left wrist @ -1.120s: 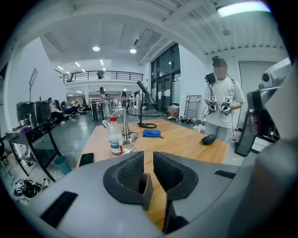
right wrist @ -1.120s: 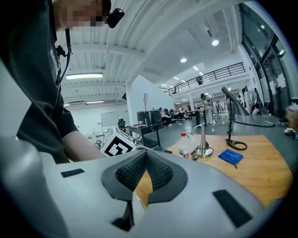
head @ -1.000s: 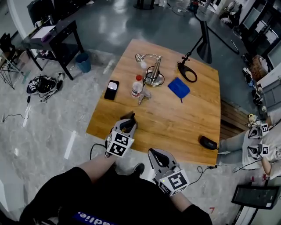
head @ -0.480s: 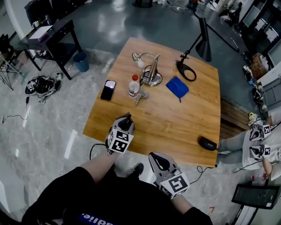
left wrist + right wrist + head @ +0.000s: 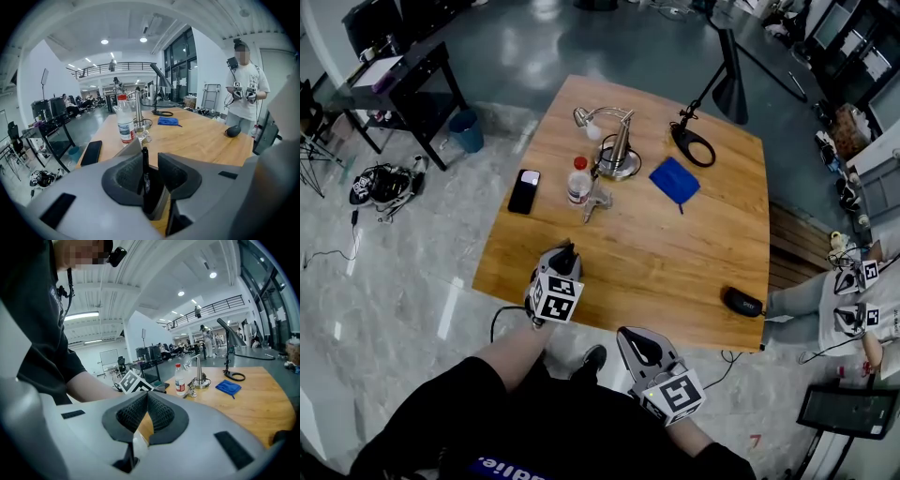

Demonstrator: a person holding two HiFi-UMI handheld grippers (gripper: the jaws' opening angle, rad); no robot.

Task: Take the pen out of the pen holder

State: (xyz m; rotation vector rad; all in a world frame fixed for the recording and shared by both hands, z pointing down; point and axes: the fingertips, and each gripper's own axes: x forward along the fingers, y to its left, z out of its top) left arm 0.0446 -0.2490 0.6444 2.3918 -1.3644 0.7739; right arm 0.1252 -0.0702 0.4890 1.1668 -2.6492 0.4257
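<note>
Gripping a black pen (image 5: pixel 145 165) upright between its narrowed pads, the left tool (image 5: pixel 148 155) hangs over the near edge of the wooden desk (image 5: pixel 675 253). The pen's tip rises just above the jaws. In the head view the left tool (image 5: pixel 566 255) sits at the desk's near left side, well apart from the pen holder (image 5: pixel 620 157), a metal cylinder on a round base towards the far side.

Just beside the pen holder stands a clear water bottle (image 5: pixel 577 181) with a red cap, and a small metal clip (image 5: pixel 596 201) lies in front of them. A black phone (image 5: pixel 523 190) lies flat to the left of the bottle. A blue cloth (image 5: pixel 674 180) lies to the right of the holder, with a black ring-shaped lamp base (image 5: pixel 692 147) beyond it. A black mouse (image 5: pixel 741 302) rests near the desk's right front corner.

The right tool (image 5: pixel 146 402) has its pads pressed together with nothing between them. It is held off the desk (image 5: pixel 637 345), near the person's body.

A second person (image 5: pixel 243 89) stands past the desk's right side, holding a pair of tools.
</note>
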